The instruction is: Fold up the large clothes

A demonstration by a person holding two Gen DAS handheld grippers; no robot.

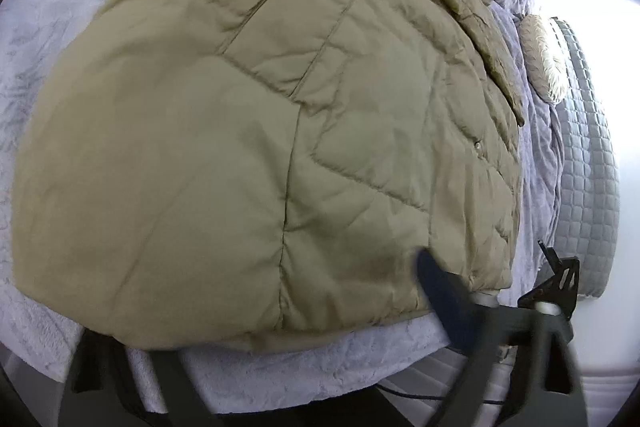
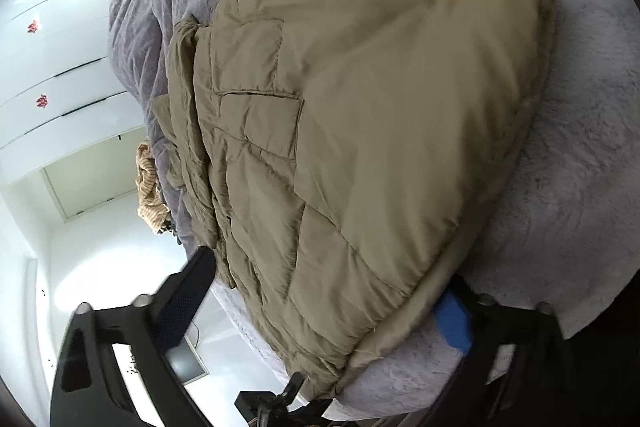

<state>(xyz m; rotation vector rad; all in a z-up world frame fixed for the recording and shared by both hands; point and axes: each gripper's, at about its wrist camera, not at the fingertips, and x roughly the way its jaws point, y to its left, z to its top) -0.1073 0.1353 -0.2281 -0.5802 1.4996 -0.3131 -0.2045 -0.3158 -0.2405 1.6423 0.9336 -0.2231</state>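
A large khaki quilted jacket (image 1: 256,131) lies folded on the bed and fills most of both views (image 2: 360,131). My left gripper (image 1: 264,311) is open at the jacket's near hem; its right finger (image 1: 436,291) rests against the fabric and the left finger (image 1: 96,359) sits at the hem's edge. My right gripper (image 2: 324,291) is open and straddles the jacket's near corner, with the left finger (image 2: 188,299) off the bed edge and the blue-padded right finger (image 2: 454,319) under the hem. The other gripper's tip (image 2: 280,399) shows at the bottom.
A fluffy lavender-grey blanket (image 1: 44,27) covers the bed (image 2: 560,187). A cream pillow (image 1: 546,59) and a grey quilted mattress side (image 1: 588,163) lie at the right. A striped tan garment (image 2: 150,187) hangs at the bed edge. White wardrobe doors (image 2: 52,79) stand beyond.
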